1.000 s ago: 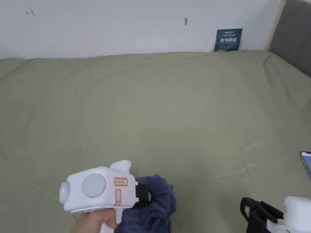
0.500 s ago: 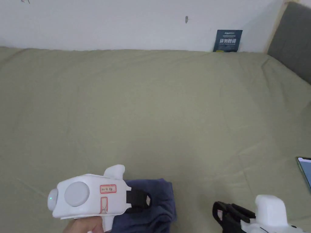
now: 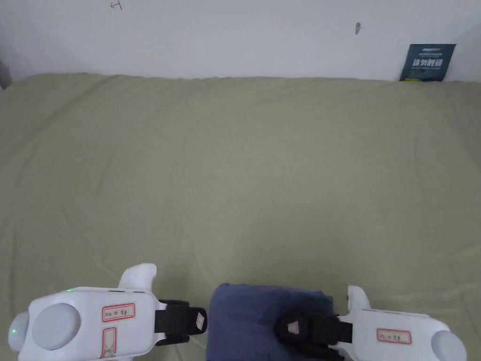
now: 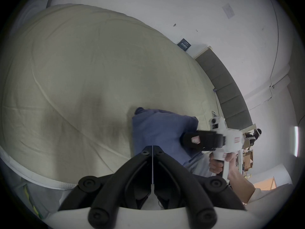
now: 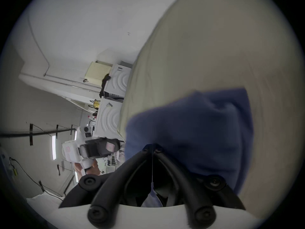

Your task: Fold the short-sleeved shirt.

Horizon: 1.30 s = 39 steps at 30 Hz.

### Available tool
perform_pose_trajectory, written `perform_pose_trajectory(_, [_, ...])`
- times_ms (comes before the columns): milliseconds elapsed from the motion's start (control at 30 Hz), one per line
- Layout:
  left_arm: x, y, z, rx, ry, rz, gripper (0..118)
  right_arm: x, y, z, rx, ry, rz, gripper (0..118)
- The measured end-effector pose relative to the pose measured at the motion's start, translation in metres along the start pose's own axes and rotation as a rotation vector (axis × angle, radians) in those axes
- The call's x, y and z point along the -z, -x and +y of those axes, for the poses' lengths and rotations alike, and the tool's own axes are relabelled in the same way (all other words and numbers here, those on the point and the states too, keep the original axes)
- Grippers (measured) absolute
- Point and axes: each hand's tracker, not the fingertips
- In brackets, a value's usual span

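Jaws: both pairs together | right gripper (image 3: 293, 329) over blue shirt (image 3: 253, 315) | labels unreadable

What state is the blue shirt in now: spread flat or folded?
Folded. The shirt lies as a compact blue bundle with straight edges on the bed; no sleeves or hem lie spread out.

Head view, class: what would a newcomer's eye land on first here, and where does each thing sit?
A dark blue short-sleeved shirt, bunched into a compact bundle, lies at the near edge of an olive-green bed sheet. Two white handheld tools flank it: the left claw sits shut just left of the bundle, and the right claw rests on its right side, also shut. A dark blue sign leans against the far wall.
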Motion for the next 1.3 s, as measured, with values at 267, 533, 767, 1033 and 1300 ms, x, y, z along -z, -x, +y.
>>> perform_pose_trajectory(267, [0.022,0.03,0.018,-0.029,0.108,-0.202,62,-0.006,-0.039,-0.015,0.069,-0.022,0.171,2])
perform_pose_trajectory(533, [0.063,0.066,0.032,-0.041,0.214,-0.336,111,-0.007,-0.04,-0.015,0.11,-0.026,0.212,2])
perform_pose_trajectory(767, [0.111,0.063,0.024,-0.038,0.124,-0.28,38,-0.008,-0.043,-0.013,0.135,-0.035,0.22,2])
perform_pose_trajectory(1033, [0.071,0.059,0.034,-0.079,0.166,-0.362,36,-0.015,0.009,-0.012,-0.037,-0.031,0.076,2])
perform_pose_trajectory(1300, [-0.062,0.185,0.114,-0.109,0.087,-0.061,36,-0.019,0.043,-0.016,-0.098,-0.087,0.054,2])
